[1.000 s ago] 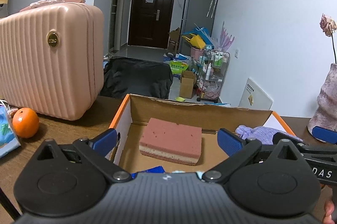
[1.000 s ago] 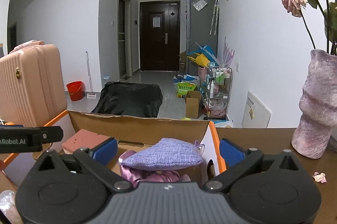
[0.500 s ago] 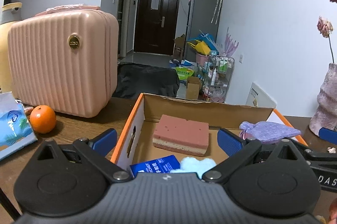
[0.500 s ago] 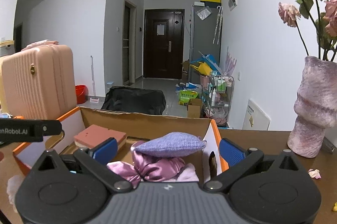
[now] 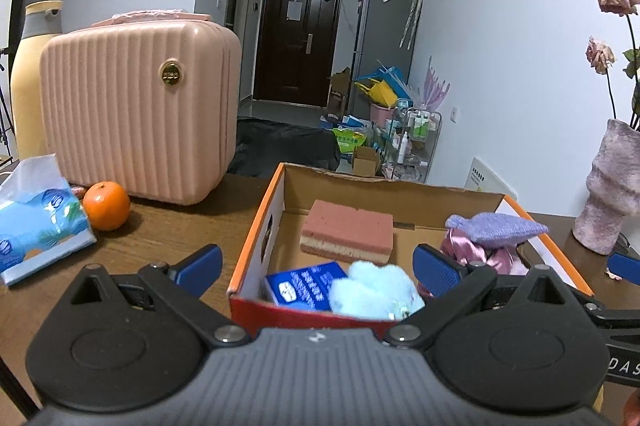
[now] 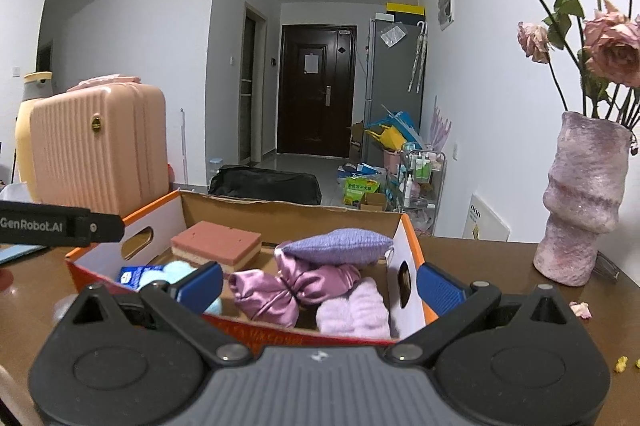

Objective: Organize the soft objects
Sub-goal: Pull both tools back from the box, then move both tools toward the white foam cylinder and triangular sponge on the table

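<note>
Both my claws, left point(image 5: 318, 266) and right point(image 6: 319, 282), gape empty at frame bottom before the box point(image 6: 408, 246) holding sponge point(image 6: 216, 246) and pouch point(image 6: 338, 246).

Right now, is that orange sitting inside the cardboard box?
No, the orange rests on the table outside the cardboard box, beside the pink case.

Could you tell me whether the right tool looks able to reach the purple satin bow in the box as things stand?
Probably yes: the right tool is open and empty, the box has no lid, and the purple satin bow lies just ahead, only partly under the lavender pouch.
</note>
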`<control>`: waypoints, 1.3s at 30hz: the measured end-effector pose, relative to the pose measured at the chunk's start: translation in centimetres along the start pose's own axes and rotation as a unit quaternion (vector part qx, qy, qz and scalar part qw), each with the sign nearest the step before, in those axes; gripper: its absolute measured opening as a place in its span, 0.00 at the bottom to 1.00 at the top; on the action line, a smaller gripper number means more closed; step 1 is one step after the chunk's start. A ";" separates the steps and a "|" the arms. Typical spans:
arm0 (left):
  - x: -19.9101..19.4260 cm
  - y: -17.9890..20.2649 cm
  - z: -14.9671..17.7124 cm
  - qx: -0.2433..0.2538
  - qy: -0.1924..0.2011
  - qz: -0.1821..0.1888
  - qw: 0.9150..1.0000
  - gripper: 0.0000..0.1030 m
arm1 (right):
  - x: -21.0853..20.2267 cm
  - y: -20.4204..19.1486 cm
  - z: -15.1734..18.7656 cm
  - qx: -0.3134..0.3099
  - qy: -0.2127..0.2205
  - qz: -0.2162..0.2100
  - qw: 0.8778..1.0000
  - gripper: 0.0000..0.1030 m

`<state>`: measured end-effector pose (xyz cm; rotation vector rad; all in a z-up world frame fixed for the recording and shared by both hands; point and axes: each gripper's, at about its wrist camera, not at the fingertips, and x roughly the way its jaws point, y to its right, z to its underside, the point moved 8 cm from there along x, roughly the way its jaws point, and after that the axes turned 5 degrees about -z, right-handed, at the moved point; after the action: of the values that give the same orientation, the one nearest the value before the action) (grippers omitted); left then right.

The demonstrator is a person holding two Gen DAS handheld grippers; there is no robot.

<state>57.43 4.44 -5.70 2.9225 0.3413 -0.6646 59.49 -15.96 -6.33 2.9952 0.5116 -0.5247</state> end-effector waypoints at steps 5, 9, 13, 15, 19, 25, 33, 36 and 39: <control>-1.8 -0.5 0.7 -0.001 0.001 0.003 1.000 1.00 | -2.0 -0.5 0.6 0.003 0.004 -0.004 1.000 1.00; -3.1 -0.8 1.2 0.000 0.002 0.004 1.000 1.00 | -3.5 -1.2 1.4 0.000 0.006 -0.005 1.000 1.00; -4.5 -0.9 1.9 0.003 0.003 0.008 1.000 1.00 | -5.1 -1.9 2.0 -0.005 0.008 -0.007 1.000 1.00; -5.2 -1.0 2.1 0.004 0.005 0.010 1.000 1.00 | -5.7 -2.3 2.2 -0.007 0.009 -0.008 1.000 1.00; -6.6 -1.3 2.7 0.009 0.008 0.015 1.000 1.00 | -7.1 -3.0 2.8 -0.014 0.008 -0.009 1.000 1.00; -8.7 -1.4 3.8 0.020 0.011 0.023 0.999 1.00 | -9.1 -3.9 3.7 -0.023 0.010 -0.008 1.000 1.00; -11.0 -1.3 5.1 0.036 0.015 0.030 0.999 1.00 | -11.3 -4.6 4.6 -0.027 0.010 -0.009 1.000 1.00; -11.8 -1.4 5.5 0.039 0.016 0.032 0.999 1.00 | -12.1 -4.7 5.0 -0.026 0.009 -0.009 1.000 1.00; -12.5 -1.7 5.8 0.041 0.017 0.032 0.999 1.00 | -12.8 -4.8 5.4 -0.023 0.007 -0.009 1.000 1.00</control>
<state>43.65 2.70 -5.55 3.0105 0.2291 -0.6343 44.85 -16.06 -7.02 2.9547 0.5453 -0.4862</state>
